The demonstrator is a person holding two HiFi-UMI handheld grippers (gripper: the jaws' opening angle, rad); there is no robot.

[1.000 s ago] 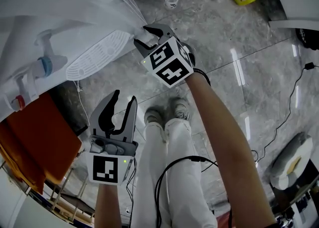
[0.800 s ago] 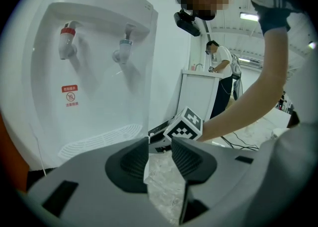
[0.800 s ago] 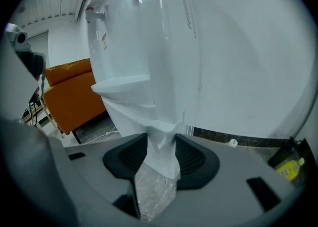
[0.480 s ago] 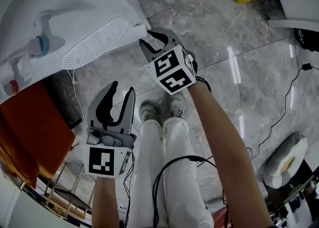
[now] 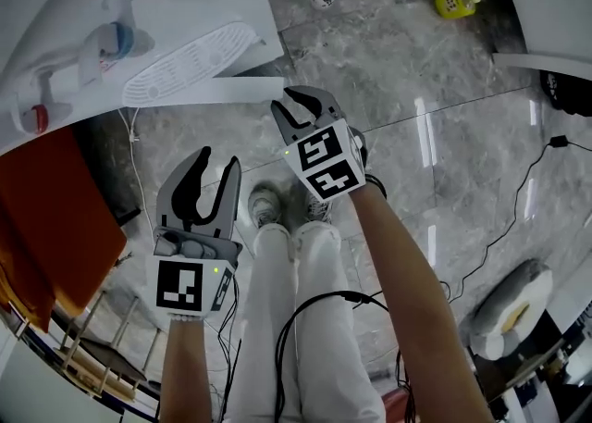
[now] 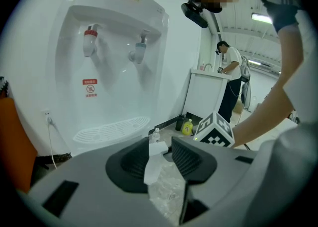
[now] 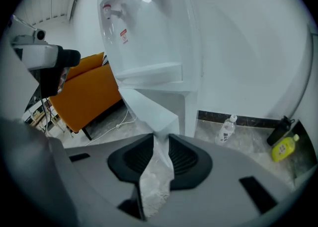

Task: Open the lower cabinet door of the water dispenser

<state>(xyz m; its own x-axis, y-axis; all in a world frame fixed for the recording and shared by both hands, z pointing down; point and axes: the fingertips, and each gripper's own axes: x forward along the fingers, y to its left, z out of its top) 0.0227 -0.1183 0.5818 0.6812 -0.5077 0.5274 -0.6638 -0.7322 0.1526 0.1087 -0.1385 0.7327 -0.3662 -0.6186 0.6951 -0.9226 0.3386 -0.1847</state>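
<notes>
Head view: our right gripper [image 5: 302, 103], jaws just closed onto the edge of the lower cabinet door [image 5: 222, 91], has drawn it ajar; left gripper [image 5: 215, 160] waits half-open, empty.

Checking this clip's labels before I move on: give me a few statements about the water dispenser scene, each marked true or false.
1. The white lower cabinet door of the white water dispenser stands swung open. True.
2. The left gripper grips that door. False: its jaws are apart and empty, away from the dispenser.
3. The door's edge sits between the jaws of the right gripper. True; those jaws have just been closing on it.
4. The yellow plastic bottle rests on the orange seat. False: it is on the grey marble floor.
</notes>
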